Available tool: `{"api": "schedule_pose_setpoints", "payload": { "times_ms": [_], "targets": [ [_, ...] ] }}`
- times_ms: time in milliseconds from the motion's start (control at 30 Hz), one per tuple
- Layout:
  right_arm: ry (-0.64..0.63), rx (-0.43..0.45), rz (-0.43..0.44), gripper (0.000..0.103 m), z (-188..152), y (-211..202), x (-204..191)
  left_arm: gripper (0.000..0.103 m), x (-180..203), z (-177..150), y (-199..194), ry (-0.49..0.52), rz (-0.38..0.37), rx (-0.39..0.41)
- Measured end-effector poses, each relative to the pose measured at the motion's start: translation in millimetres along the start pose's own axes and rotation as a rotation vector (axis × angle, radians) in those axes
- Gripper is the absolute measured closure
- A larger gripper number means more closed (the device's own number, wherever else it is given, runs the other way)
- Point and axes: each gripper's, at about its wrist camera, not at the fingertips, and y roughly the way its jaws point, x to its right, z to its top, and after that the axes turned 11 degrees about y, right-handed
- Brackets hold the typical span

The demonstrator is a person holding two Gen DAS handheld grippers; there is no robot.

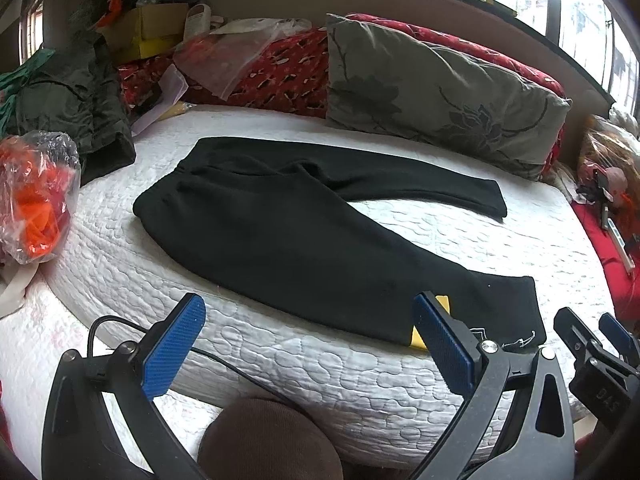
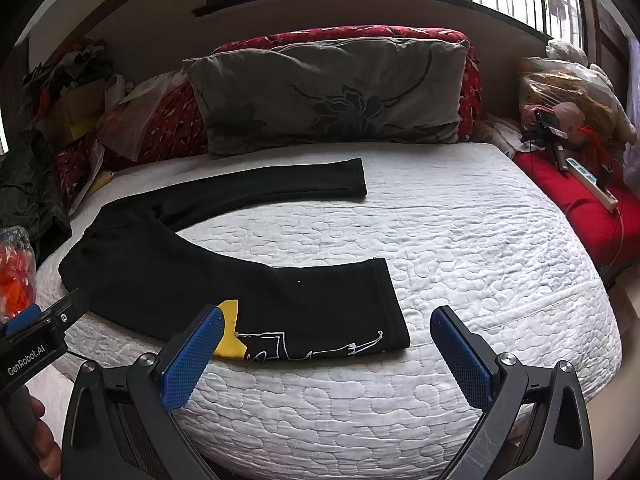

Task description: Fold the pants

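black fleece pants [image 2: 224, 276] lie flat on a white quilted mattress [image 2: 460, 240], legs splayed apart, ready for folding. left gripper [image 1: 308, 344] and right gripper [image 2: 324, 352], blue-padded jaws spread wide and empty, hover at the near edge by the printed cuff, likely the first hold.

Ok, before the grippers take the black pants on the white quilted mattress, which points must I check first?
1. Left gripper open, nothing between its blue pads: ok.
2. Right gripper open, nothing held: ok.
3. Black pants lie flat on the white quilted mattress, legs spread apart: ok.
4. Near leg cuff within sight of the right gripper, uncovered: ok.
5. Far leg cuff free of the grey flowered pillow: ok.
6. Yellow patch at the near leg's edge, part of the pants or separate: cannot tell.
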Motion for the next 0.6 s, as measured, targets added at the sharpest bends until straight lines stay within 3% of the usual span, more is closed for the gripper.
{"api": "schedule_pose_setpoints", "payload": {
  "times_ms": [600],
  "targets": [
    [0.003,-0.007,-0.003,0.000,-1.0,-1.5,-0.4,0.000,7.4,0.2,1.0,0.012,-0.014,-0.019]
  ]
}}
